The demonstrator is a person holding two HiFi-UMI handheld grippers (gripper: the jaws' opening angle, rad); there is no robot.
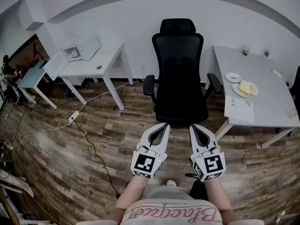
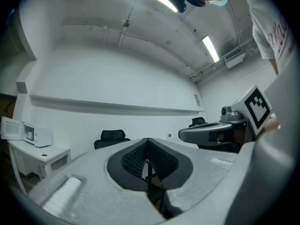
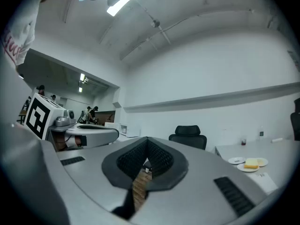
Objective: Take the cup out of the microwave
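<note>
The white microwave stands on a white table at the back left, its door swung open. It is also small at the left edge of the left gripper view, as the microwave. I cannot make out a cup inside it from here. My left gripper and right gripper are held side by side, level, close to my body and far from the microwave. Both point at a black office chair. The left gripper has its jaws together, empty. The right gripper is likewise shut and empty.
A grey table at the right carries plates, a yellow item and a sheet of paper. A power strip and its cables trail over the wood floor at left. More desks stand at the far left.
</note>
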